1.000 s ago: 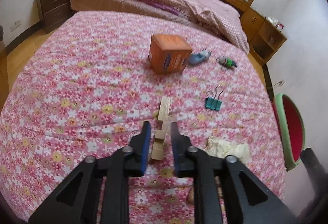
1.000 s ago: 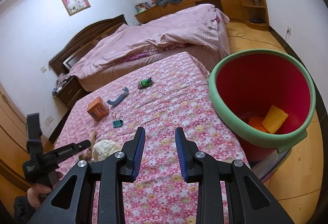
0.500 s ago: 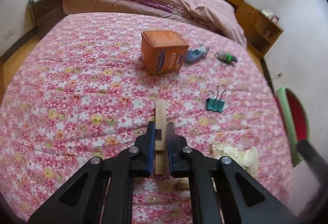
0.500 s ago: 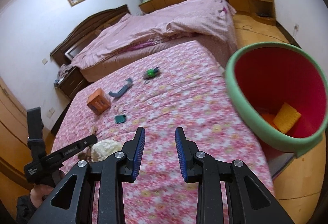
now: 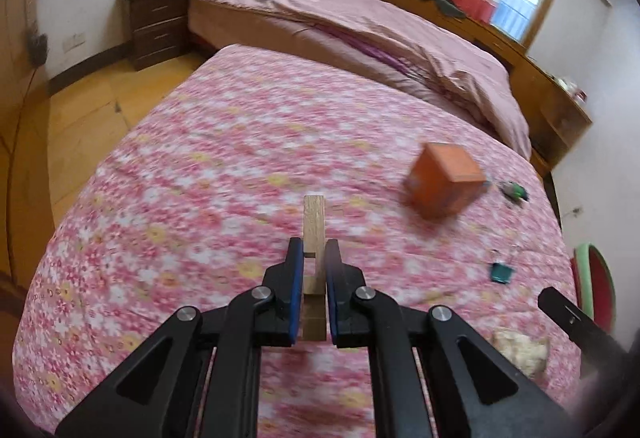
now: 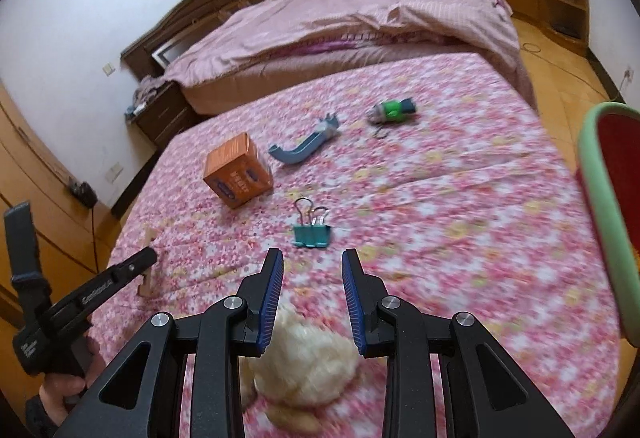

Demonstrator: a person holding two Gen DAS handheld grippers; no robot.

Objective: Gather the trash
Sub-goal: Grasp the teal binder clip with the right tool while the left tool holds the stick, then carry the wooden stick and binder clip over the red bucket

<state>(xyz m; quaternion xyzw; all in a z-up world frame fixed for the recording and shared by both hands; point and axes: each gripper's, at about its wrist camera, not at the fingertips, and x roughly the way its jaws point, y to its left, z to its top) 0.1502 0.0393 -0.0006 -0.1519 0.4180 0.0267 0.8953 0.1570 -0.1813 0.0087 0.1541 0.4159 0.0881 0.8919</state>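
The pale wooden stick with a notched step (image 5: 313, 238) is clamped between the blue pads of the left gripper (image 5: 313, 258), which is closed tight on it; the stick juts forward past the fingertips, and appears clear of the pink floral bedspread (image 5: 200, 197).

The crumpled cream-white wad of paper (image 6: 308, 362) lies on the bedspread directly below the right gripper (image 6: 312, 262), whose jaws stand partly open. The wad sits between and beneath them, but whether the pads touch it cannot be told (the picture is blurred there).

Progress, as judged: the green-rimmed red waste bin (image 6: 612, 205) stands at the bed's right edge, its contents out of sight. The stick is picked up but not yet binned; the wad is not yet gripped.

Further out on the bedspread lie a teal binder clip (image 6: 312, 234), an orange cardboard box (image 6: 236, 173), a curved blue plastic piece (image 6: 308, 145) and a small green-and-grey object (image 6: 394, 109), well apart from either gripper. Which of these counts as trash is not evident.
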